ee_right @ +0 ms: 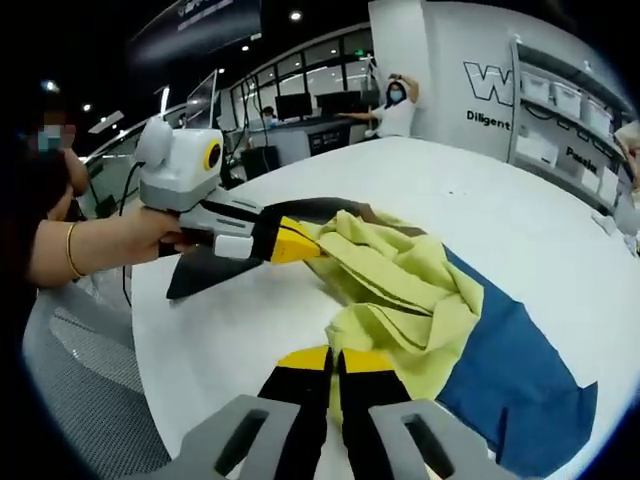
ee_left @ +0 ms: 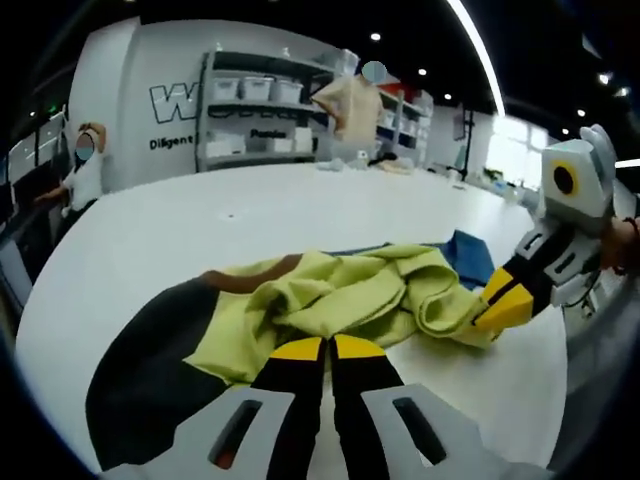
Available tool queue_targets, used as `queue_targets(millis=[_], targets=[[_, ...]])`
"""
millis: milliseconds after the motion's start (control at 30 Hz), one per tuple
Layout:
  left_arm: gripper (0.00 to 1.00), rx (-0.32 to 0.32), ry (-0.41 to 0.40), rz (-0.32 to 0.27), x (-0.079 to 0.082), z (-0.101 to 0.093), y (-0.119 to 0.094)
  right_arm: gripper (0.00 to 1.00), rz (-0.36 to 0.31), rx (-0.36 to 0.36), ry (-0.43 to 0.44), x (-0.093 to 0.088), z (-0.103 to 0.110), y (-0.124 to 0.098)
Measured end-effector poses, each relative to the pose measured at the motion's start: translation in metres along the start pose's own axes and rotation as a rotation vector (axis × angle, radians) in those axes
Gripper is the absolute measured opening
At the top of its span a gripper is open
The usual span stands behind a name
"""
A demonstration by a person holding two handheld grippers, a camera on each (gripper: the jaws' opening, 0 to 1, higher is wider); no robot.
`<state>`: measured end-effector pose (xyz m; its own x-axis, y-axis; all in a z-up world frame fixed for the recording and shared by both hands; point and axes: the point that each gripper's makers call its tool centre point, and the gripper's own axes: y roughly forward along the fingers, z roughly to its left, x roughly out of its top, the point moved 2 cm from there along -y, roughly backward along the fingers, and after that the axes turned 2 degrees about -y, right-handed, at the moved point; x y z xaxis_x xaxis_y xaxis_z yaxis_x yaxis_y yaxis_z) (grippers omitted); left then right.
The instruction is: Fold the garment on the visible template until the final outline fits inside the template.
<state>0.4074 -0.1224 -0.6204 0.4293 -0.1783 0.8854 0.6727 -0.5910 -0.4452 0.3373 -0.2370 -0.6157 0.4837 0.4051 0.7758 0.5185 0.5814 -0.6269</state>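
Note:
A yellow-green garment point(ee_left: 340, 295) lies bunched on a flat template whose black part point(ee_left: 150, 370), brown strip point(ee_left: 250, 278) and blue part point(ee_left: 468, 255) show around it. My left gripper point(ee_left: 328, 348) is shut, its yellow tips pinching the garment's near edge. My right gripper point(ee_left: 505, 305) comes in from the right with its tip on the garment's far fold. In the right gripper view the garment point(ee_right: 400, 280) covers part of the blue template point(ee_right: 520, 360). My right gripper point(ee_right: 335, 358) is shut on its hem, and the left gripper point(ee_right: 298, 241), held by a hand, bites the opposite edge.
The white table point(ee_left: 200, 220) stretches wide around the template, with its edge point(ee_right: 150, 330) near a grey chair point(ee_right: 80, 400). Shelves with boxes point(ee_left: 255, 115), a mannequin in a shirt point(ee_left: 352, 105) and people point(ee_right: 392, 105) stand beyond the table.

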Motion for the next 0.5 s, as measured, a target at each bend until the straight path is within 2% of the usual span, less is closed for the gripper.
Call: queue_targets(millis=[300, 500], targets=[[0.0, -0.022, 0.02, -0.017, 0.013, -0.003, -0.025, 0.0, -0.019, -0.007, -0.005, 0.001, -0.002, -0.022], [0.0, -0.029, 0.052, -0.013, 0.018, -0.006, -0.048, 0.0, -0.033, -0.021, -0.04, 0.0, -0.002, -0.042]])
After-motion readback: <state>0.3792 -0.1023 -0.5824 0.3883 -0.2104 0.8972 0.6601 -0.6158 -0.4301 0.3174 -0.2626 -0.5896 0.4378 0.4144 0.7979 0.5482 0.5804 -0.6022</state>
